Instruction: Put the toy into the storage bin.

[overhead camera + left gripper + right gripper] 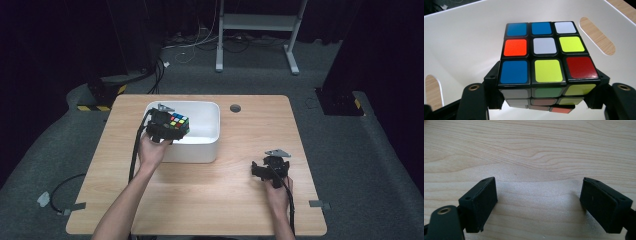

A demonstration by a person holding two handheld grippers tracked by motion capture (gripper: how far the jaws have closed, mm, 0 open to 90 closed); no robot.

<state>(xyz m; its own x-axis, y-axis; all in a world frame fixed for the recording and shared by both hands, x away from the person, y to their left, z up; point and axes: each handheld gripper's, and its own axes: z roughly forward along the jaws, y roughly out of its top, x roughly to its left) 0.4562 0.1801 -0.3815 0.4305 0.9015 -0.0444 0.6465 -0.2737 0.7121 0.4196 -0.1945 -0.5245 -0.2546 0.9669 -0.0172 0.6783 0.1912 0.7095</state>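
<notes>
Clamping cube [541,60] over white bin [461,45], left hand-held gripper [546,100].

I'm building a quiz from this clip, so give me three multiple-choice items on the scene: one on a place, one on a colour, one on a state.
1. Where is the puzzle cube?
A. over the white bin
B. on the floor
C. at the table's right edge

2. What colour is the centre sticker of its top face?
A. green
B. white
C. black

3. How do the right gripper jaws stand?
A. shut on the cube
B. open, with nothing between
C. shut on a cable

A: the left gripper holds it above the bin.
B: the middle square is white.
B: bare wood shows between them.
</notes>
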